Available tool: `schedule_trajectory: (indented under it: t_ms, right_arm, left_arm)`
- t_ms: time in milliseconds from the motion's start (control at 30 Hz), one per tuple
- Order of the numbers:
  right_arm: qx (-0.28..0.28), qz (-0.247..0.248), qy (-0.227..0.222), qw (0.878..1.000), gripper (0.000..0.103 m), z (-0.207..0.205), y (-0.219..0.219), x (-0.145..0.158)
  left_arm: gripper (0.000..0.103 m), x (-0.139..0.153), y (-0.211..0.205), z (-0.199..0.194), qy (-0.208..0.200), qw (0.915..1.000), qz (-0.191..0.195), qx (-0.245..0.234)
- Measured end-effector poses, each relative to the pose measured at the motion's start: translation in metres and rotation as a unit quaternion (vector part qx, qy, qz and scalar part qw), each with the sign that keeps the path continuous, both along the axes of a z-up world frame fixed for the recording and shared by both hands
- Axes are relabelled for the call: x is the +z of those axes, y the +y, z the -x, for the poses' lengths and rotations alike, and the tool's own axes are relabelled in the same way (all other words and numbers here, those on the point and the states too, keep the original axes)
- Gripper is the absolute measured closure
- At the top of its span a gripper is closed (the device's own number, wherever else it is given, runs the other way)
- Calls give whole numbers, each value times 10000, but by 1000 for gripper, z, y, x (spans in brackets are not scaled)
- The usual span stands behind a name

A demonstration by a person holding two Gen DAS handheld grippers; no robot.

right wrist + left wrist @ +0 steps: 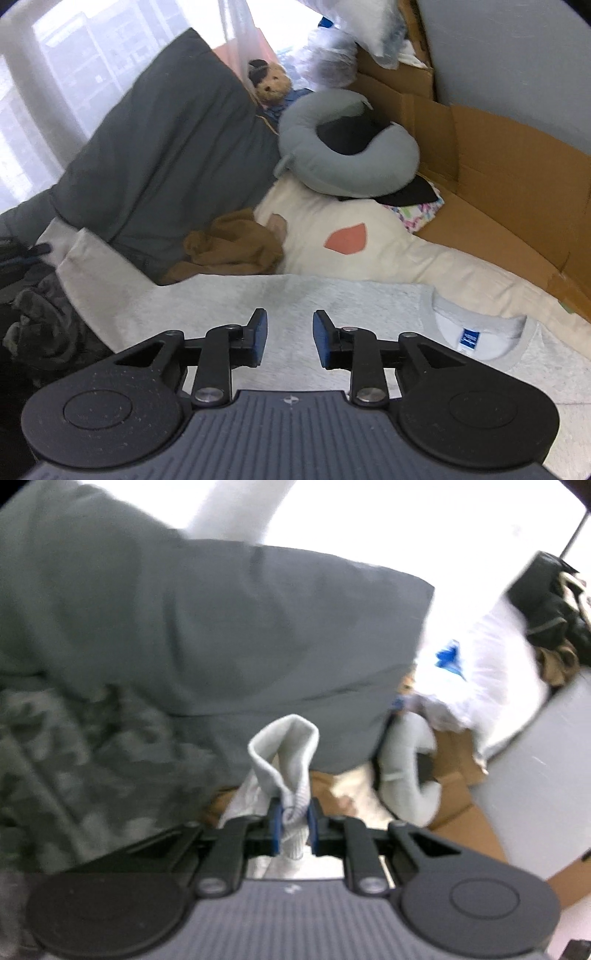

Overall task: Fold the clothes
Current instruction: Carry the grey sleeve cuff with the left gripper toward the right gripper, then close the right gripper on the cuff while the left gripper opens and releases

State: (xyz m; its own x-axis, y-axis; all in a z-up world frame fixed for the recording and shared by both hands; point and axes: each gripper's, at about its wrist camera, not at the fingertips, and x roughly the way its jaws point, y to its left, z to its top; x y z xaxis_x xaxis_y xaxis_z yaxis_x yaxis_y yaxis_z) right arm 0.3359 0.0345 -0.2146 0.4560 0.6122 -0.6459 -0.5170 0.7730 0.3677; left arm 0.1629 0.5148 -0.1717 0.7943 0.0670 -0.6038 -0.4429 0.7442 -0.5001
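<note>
Left wrist view: the left claw pinches a bunched fold of the light grey sweatshirt, lifted clear, with the dark grey cushion beyond at twelve o'clock. Over on the right wrist view, the right claw stands spread with nothing between its pads, above the sweatshirt's flat body; its collar lies at three o'clock. Further off, a brown cloth, then the grey neck pillow at one o'clock.

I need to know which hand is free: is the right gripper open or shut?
Open. The right gripper has its blue pads apart with nothing between them, hovering over the light grey sweatshirt that lies spread flat below.
</note>
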Motion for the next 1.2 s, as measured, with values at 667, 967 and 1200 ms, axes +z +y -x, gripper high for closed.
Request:
schedule_trajectory:
  t_ms: [667,967,1200]
  right_arm:
    - [-229,-1042,525,9929,54,-2,-21,3]
    - [-784,-2062,1601,9621,33,-21,-46,-31]
    - [-943,-2221,1977,9501,21,-26,-44,-43]
  left_arm:
    - [89,-20,-171,-99,-65,9834,338,-1783]
    - [89,-63,-214,-100,144,9764,492,-2097]
    - [89,-81,-249,-103,277,9649,307,-2593]
